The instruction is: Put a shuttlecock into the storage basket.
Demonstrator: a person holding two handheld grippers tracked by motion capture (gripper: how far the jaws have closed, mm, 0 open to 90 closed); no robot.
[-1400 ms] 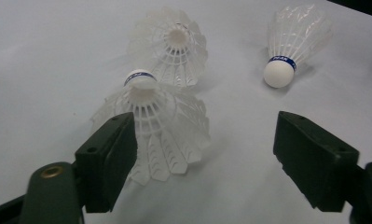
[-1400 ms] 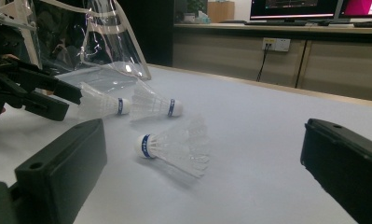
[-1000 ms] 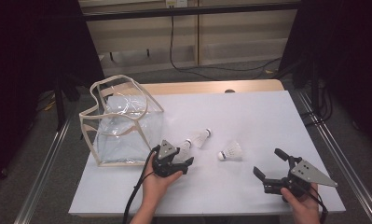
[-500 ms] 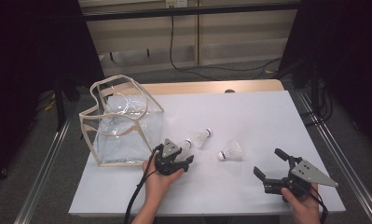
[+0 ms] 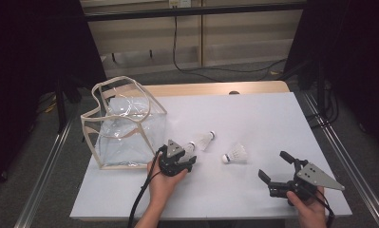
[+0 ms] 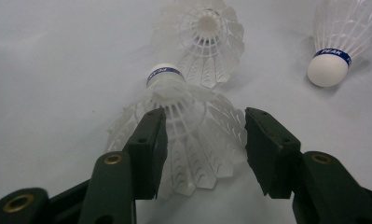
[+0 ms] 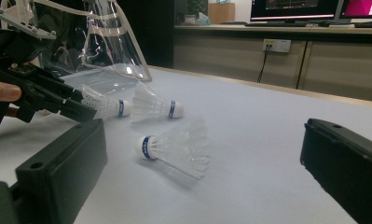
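The fingers (image 6: 148,149) of the left gripper (image 5: 177,159) stand apart on either side of the nearest shuttlecock's (image 6: 183,135) feather skirt, one finger against the feathers, the other just clear, so nothing is pinched; the right gripper (image 5: 278,173) is spread wide with nothing between its fingers (it sits near the right front corner, well apart from the rest).

The white tabletop (image 5: 253,118) carries everything. On its left stands a clear plastic bag (image 5: 125,126) with a cream trim, its mouth open and slumped.

Three shuttlecocks lie right of the bag. The nearest one lies on its side, its cork pointing away from the left gripper. A second shuttlecock (image 5: 206,139) lies just beyond it, its skirt facing the first one's cork. A third shuttlecock (image 5: 235,153) lies apart to the right, between the two grippers.
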